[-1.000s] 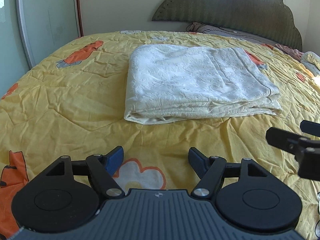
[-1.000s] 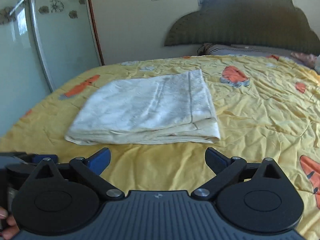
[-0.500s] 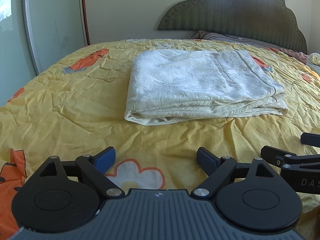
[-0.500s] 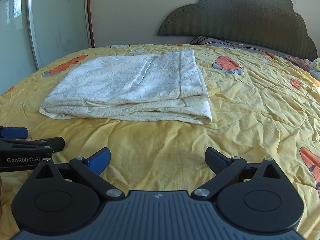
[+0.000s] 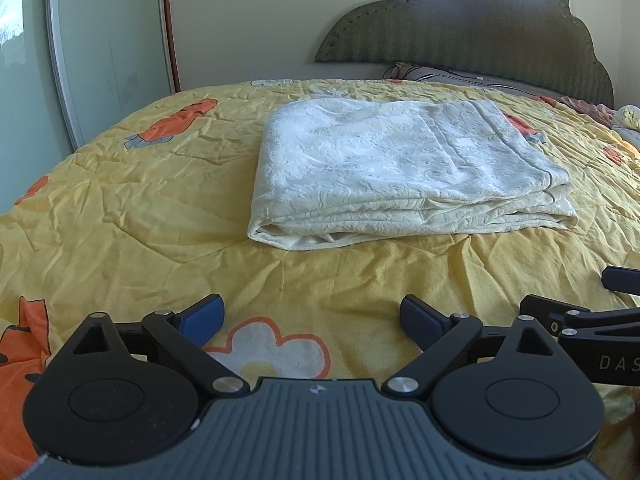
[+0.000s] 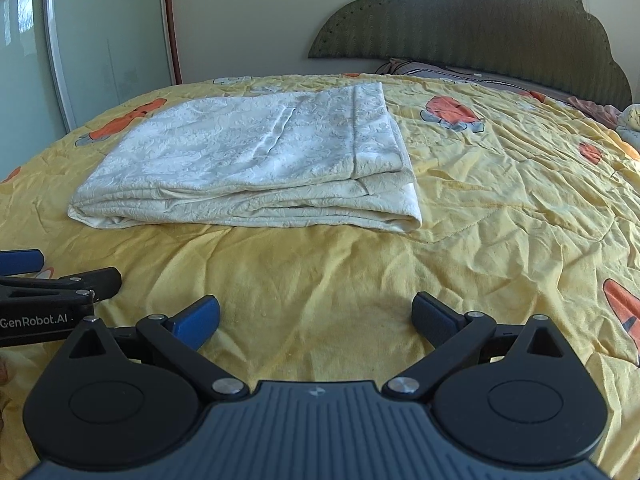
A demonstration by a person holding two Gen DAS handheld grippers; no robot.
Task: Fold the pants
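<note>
Nearest the left wrist camera, the left gripper [image 5: 312,316] hung low over the yellow quilt [image 5: 120,216] near the bed's front edge; its jaws had just been opening and stood wide, with nothing between them but a white flower print [image 5: 272,346] on the quilt below; its blue-faced fingers [image 5: 202,314] touched no cloth. Just to its right, the black frame of the right gripper [image 5: 580,320] came in from the picture's right edge at about the same height. In the right wrist view the right gripper [image 6: 316,316] also stood with its jaws wide apart and empty over bare quilt, and the left gripper [image 6: 60,280] showed at the left edge, beside it.

Farther in, toward the middle of the bed, the folded pants [image 5: 400,172], a cream, textured bundle, lay flat on the quilt in several stacked layers; the folded edges faced the front edge of the bed; the bundle [image 6: 248,160] lay well apart from both grippers. Orange prints [image 6: 452,114] dotted the quilt around it. At the far edge of the bed lay pillows [image 5: 448,76] against a dark scalloped headboard [image 5: 472,28]; a pale sliding door [image 5: 108,48] with flower stickers stood off the bed's left side.
</note>
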